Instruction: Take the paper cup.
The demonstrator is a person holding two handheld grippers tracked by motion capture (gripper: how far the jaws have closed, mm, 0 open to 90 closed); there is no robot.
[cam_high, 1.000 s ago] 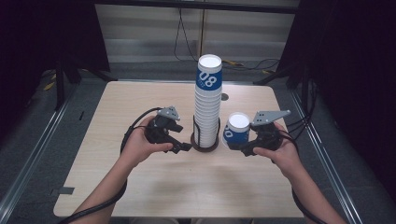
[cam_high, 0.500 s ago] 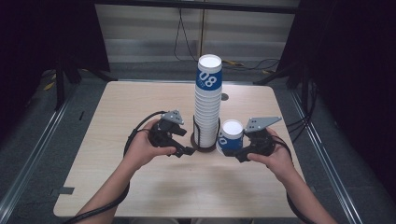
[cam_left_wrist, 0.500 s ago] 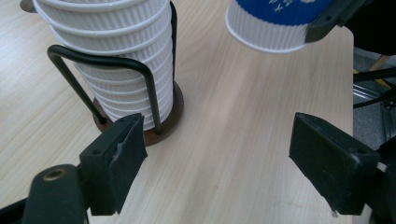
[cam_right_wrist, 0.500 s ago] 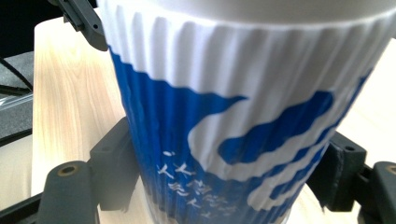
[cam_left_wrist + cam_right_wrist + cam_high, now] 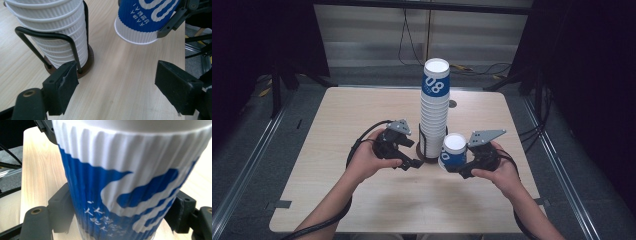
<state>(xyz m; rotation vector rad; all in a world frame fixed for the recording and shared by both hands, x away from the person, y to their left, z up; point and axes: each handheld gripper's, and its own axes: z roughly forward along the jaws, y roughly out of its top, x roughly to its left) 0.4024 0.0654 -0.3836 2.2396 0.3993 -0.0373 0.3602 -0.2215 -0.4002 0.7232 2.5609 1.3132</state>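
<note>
A tall stack of ribbed white paper cups [image 5: 435,112], the top one blue-printed, stands mouth-down in a black wire holder [image 5: 422,142] on a round brown base. My right gripper [image 5: 460,168] is shut on a single blue-and-white cup [image 5: 453,151], held mouth-down just right of the stack's foot. In the right gripper view the cup [image 5: 130,182] sits squeezed between both jaws. In the left gripper view that cup [image 5: 147,20] hangs slightly tilted above the wood. My left gripper [image 5: 411,161] is open and empty, left of the holder base [image 5: 88,62], with the stack [image 5: 50,32] just ahead.
The light wooden table [image 5: 362,115] has bare wood on both sides and in front of the hands. A small dark round spot [image 5: 453,104] lies behind the stack. Cables trail over the floor beyond the far edge; metal rails run along both sides.
My right hand has carried the single cup left and down, close to the foot of the stack. The left gripper has shifted slightly toward the holder base, jaws unchanged.
</note>
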